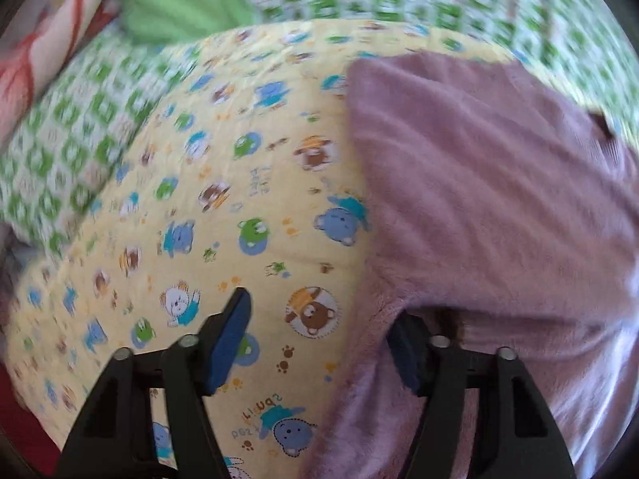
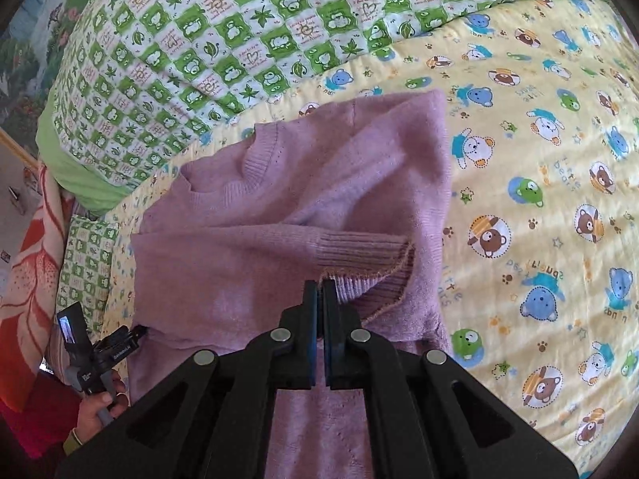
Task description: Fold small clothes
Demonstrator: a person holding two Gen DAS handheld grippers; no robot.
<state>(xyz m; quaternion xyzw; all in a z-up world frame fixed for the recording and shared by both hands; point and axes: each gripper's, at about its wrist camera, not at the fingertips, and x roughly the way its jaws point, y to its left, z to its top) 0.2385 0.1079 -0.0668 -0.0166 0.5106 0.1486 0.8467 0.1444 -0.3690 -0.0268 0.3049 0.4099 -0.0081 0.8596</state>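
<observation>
A small purple knit sweater (image 2: 279,199) lies on a yellow bear-print quilt (image 2: 539,199), collar toward the far left. One sleeve is folded across the body, and its ribbed cuff (image 2: 359,259) is pinched in my right gripper (image 2: 320,285), which is shut on it. In the left wrist view the sweater (image 1: 479,199) fills the right half. My left gripper (image 1: 319,331) is open, with its right finger (image 1: 407,355) at the sweater's edge and its left finger (image 1: 231,335) over the quilt (image 1: 199,219). In the right wrist view the left gripper (image 2: 135,331) touches the sweater's left edge.
A green checkered blanket (image 2: 239,40) lies beyond the quilt, with a green pillow (image 2: 72,171) under it. A red and cream floral cover (image 2: 28,279) is at the far left. The person's hand (image 2: 96,403) holds the left gripper's handle.
</observation>
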